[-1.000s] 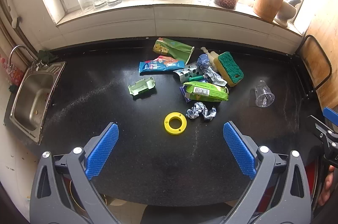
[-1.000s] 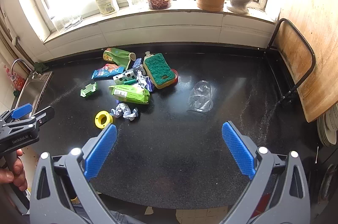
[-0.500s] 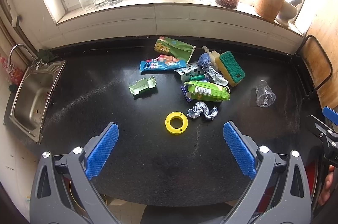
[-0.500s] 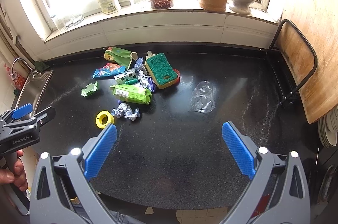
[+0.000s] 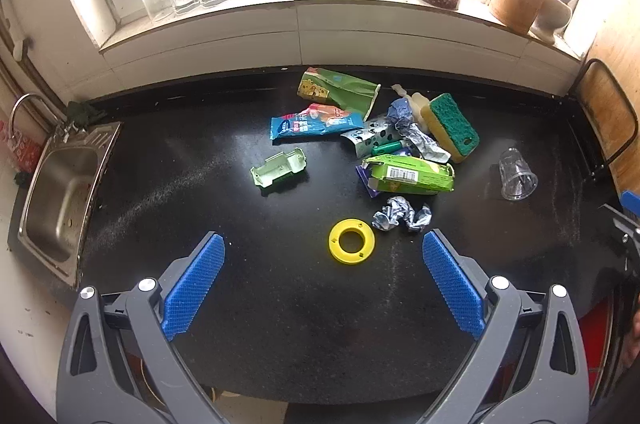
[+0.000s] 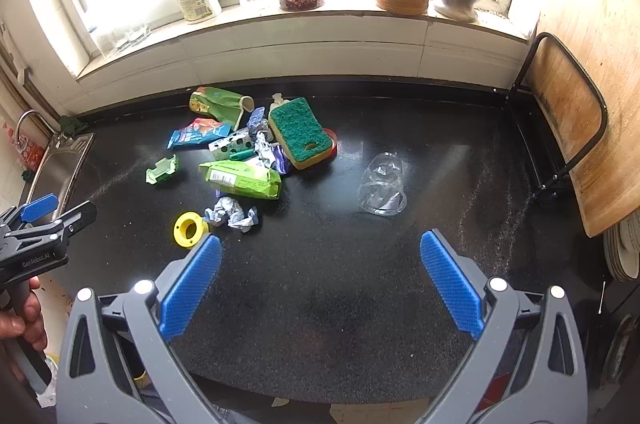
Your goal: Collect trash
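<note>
Both grippers, left (image 5: 323, 272) and right (image 6: 320, 272), hover over the near edge of the black counter (image 5: 280, 324), jaws spread wide and holding nothing. Just beyond lie a yellow ring (image 5: 351, 241) and crumpled foil (image 5: 402, 214). Farther back, wrappers (image 5: 412, 175) cluster beside a sponge (image 5: 451, 125); a clear cup (image 6: 383, 189) lies apart to the right.

One sponge (image 5: 454, 126), one cup (image 5: 517, 175).
</note>
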Available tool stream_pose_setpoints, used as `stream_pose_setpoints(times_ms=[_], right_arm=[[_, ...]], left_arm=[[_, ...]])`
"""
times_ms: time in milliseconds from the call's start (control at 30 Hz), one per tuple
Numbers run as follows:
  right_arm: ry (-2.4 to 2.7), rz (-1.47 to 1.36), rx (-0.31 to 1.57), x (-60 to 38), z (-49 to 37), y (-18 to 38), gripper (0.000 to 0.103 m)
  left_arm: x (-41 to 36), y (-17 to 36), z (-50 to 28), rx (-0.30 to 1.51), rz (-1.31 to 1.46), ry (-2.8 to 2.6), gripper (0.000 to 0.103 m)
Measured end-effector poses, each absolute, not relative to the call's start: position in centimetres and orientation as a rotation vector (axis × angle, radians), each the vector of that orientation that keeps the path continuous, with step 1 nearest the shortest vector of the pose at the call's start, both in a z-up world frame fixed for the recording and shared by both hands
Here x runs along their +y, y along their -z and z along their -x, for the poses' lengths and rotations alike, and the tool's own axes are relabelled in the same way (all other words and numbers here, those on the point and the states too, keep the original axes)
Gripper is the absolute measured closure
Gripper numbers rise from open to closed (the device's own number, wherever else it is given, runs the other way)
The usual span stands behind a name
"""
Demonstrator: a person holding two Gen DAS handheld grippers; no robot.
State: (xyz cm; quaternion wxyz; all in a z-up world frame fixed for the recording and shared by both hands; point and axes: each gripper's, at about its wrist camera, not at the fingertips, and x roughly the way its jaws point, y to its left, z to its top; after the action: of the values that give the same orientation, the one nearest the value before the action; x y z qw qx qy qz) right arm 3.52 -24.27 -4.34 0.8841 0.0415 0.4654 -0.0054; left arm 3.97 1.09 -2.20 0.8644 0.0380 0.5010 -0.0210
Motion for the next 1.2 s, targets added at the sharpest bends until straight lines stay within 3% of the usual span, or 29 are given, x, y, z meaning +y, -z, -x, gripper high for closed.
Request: stream_pose_setpoints(times_ms=[533, 767, 800, 933, 1000, 1067, 1133, 1200], right_arm=[[0.150, -0.171, 1.099, -29.7, -14.1, 15.4, 0.006], [0.224, -0.181, 1.177, -31.0, -18.1, 20.1, 0.007], [0.229, -0.184, 1.187, -31.2, -18.4, 20.5, 0.008], [0.235, -0.177, 1.234, -31.7, -19.5, 22.2, 0.037], [0.232, -0.167, 1.232, -31.8, -19.5, 22.3, 0.038], [0.226, -0.150, 1.224, -31.8, -19.4, 22.1, 0.043], [0.220, -0.152, 1.213, -31.5, -18.8, 21.4, 0.044], [0.206, -0.143, 1.189, -31.4, -17.9, 20.0, 0.045]], left_arm=[[4.5, 16.6, -16.2, 1.048, -0.448, 0.301, 0.006], [5.0, 20.1, -19.8, 1.063, -0.461, 0.374, 0.006], [5.1, 20.3, -20.1, 1.066, -0.447, 0.381, 0.006], [5.4, 20.7, -21.0, 1.059, -0.402, 0.386, 0.007], [5.4, 20.8, -20.6, 1.057, -0.398, 0.390, 0.008], [5.5, 20.6, -20.4, 1.058, -0.369, 0.395, 0.019], [5.7, 20.3, -19.8, 1.062, -0.313, 0.382, 0.052], [5.7, 20.1, -19.4, 1.095, -0.260, 0.335, 0.068]])
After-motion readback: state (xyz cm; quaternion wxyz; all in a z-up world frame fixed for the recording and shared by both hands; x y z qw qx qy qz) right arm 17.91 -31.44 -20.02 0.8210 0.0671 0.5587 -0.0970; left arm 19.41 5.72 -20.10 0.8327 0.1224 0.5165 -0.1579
